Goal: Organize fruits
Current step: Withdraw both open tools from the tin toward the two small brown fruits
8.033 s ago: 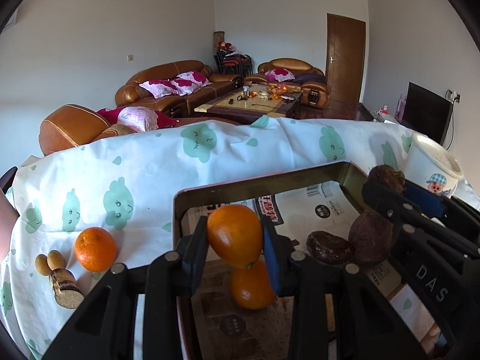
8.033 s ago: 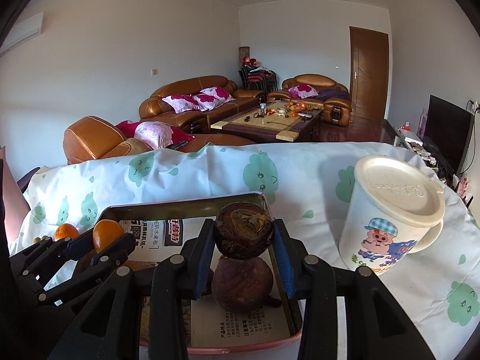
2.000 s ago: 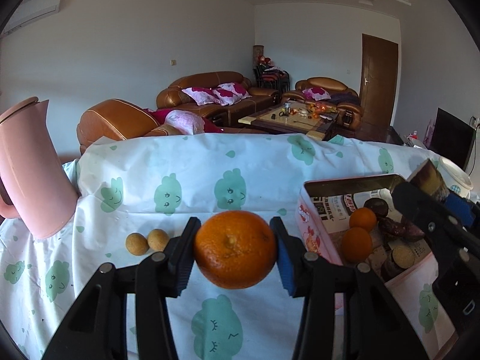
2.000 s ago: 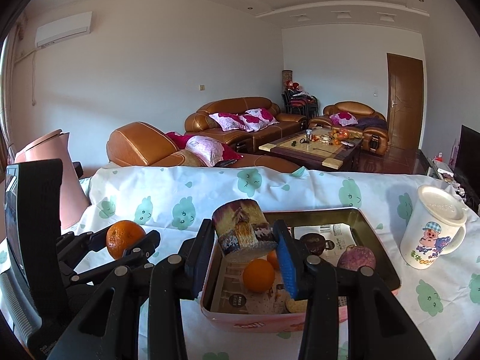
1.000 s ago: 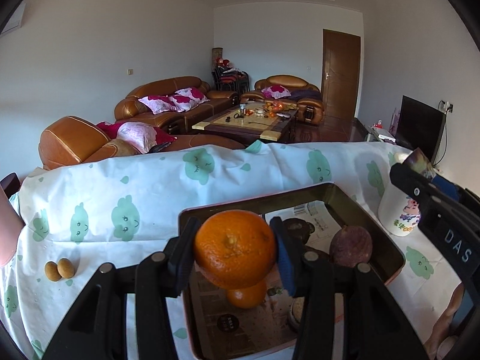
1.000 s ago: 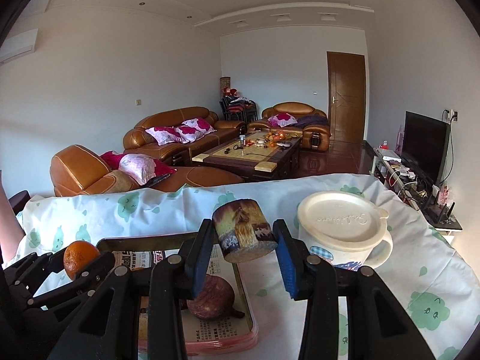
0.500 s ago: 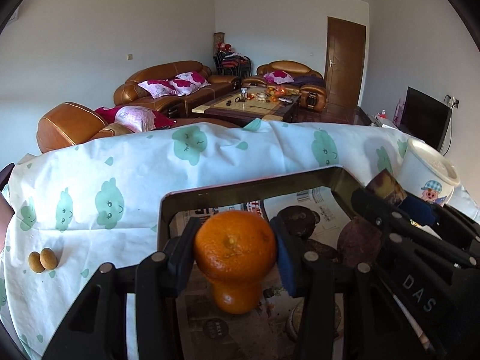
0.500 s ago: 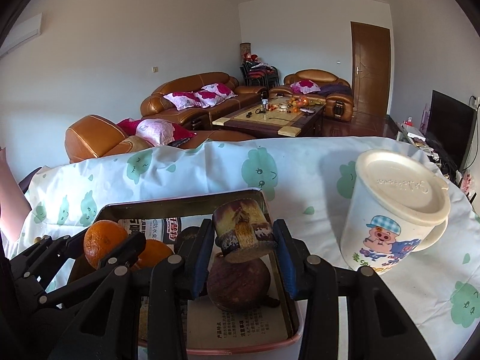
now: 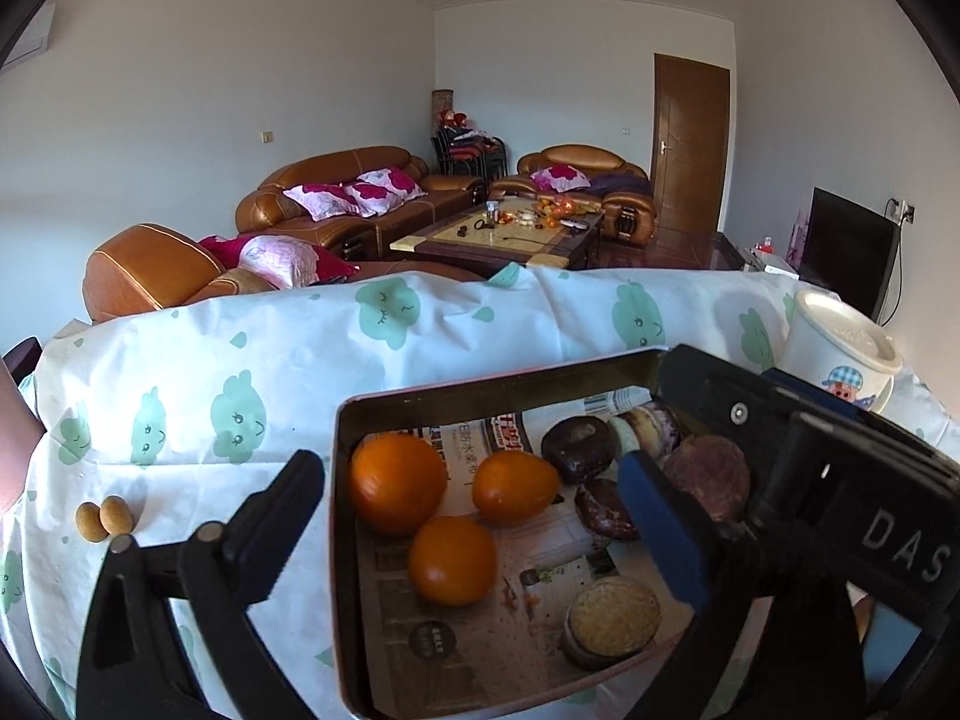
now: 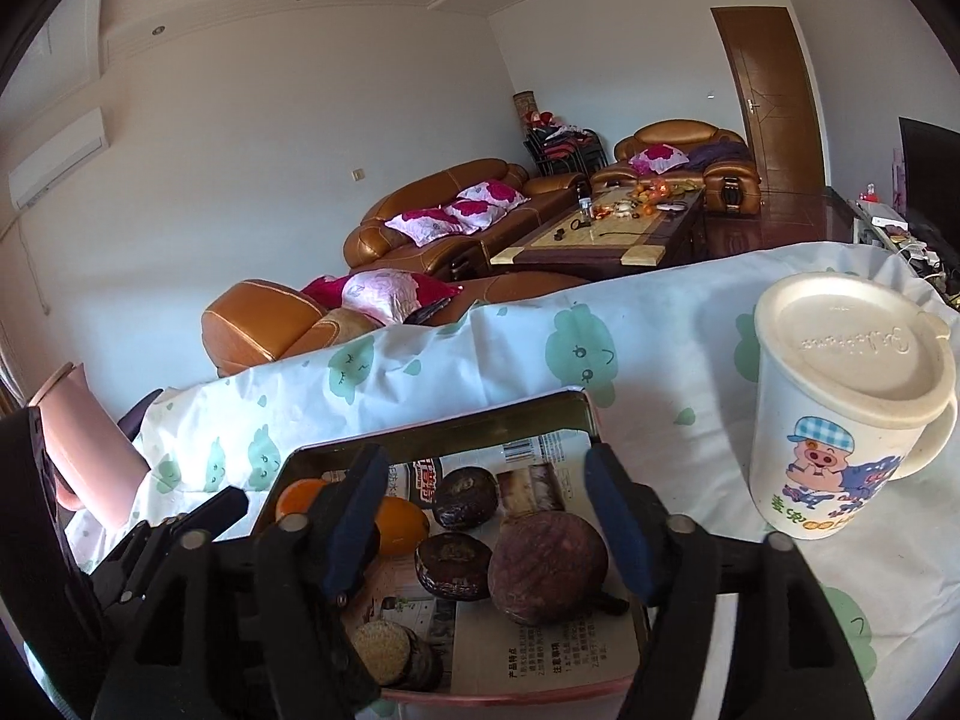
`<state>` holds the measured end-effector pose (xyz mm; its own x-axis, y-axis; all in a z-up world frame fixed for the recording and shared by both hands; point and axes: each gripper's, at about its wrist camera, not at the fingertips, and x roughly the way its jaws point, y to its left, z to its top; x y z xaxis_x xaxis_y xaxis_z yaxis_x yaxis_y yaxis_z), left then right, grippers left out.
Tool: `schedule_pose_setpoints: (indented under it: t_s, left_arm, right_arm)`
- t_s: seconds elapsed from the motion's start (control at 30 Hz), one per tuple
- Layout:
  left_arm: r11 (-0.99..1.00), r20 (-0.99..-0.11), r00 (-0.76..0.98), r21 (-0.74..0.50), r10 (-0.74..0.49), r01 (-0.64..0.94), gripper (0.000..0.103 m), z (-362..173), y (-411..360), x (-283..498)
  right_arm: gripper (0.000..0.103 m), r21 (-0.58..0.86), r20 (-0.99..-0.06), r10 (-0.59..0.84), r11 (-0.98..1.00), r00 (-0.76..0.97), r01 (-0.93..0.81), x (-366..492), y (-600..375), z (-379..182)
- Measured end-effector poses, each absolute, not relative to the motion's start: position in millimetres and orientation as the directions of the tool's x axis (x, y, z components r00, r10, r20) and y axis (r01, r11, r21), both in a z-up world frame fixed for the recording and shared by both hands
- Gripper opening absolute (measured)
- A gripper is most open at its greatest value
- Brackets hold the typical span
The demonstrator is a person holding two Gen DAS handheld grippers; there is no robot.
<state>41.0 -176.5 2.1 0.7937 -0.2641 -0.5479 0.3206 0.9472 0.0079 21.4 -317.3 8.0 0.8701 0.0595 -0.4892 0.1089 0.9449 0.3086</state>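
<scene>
A pink-rimmed metal tray (image 9: 480, 387) lined with newspaper sits on the cloud-print cloth. In it lie three oranges (image 9: 396, 489) on the left and several dark brown and purple fruits (image 9: 579, 447) on the right. My left gripper (image 9: 480, 516) is open and empty, spread wide over the tray. My right gripper (image 10: 489, 516) is open and empty above the dark fruits, over a big purple fruit (image 10: 546, 564). The tray's rim (image 10: 456, 420) and an orange (image 10: 399, 516) show in the right wrist view too. The right gripper's body crosses the left wrist view (image 9: 810, 480).
A white lidded mug (image 10: 840, 414) with a pig picture stands right of the tray, also in the left wrist view (image 9: 840, 354). Two small tan fruits (image 9: 103, 517) lie on the cloth left of the tray. A pink jug (image 10: 78, 438) stands at far left.
Both grippers have opened. The orange held by the left one and the brown piece held by the right one now lie in the tray.
</scene>
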Motion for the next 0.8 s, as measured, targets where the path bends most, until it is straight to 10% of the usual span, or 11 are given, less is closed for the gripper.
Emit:
schedule_pose_setpoints:
  t_s: [0.8]
  left_arm:
    - [0.977, -0.452, 0.878, 0.060, -0.156, 0.205, 0.103, 10, -138, 9]
  right_arm:
    - [0.074, 0.171, -0.432, -0.106, 0.965, 0.896, 0.197, 1, -299, 8]
